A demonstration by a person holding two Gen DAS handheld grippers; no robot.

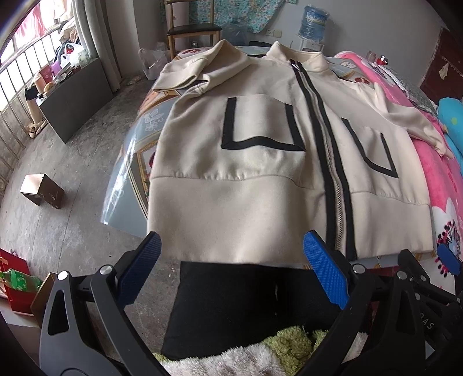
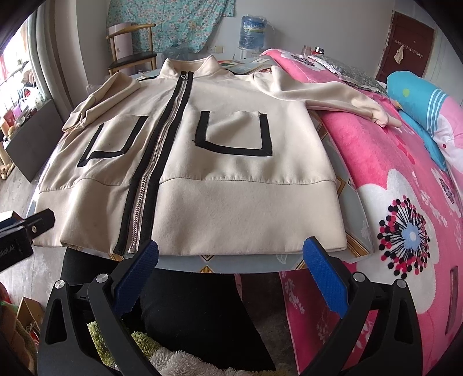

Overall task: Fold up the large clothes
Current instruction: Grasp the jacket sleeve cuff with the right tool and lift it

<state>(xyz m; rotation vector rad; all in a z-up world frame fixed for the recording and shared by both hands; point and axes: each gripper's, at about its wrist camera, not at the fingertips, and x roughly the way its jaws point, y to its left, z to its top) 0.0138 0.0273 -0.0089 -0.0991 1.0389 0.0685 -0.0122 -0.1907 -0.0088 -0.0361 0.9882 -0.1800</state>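
Observation:
A cream zip-up jacket (image 1: 246,173) with black pocket trim lies flat, front up, on a patterned table (image 1: 127,179), its hem toward me. One sleeve (image 1: 185,72) is folded in at the far left; the other sleeve (image 2: 332,95) stretches right onto a pink blanket. My left gripper (image 1: 233,248) is open and empty, just short of the left half of the hem. My right gripper (image 2: 231,251) is open and empty, just short of the jacket (image 2: 220,162) hem right of the zipper. The left gripper's body shows at the left edge of the right wrist view (image 2: 17,237).
A pink flowered blanket (image 2: 405,202) covers the bed on the right, with a blue pillow (image 2: 416,98). A wooden chair (image 1: 191,26) and a water bottle (image 1: 314,21) stand beyond the table. A small brown box (image 1: 42,191) sits on the concrete floor at left.

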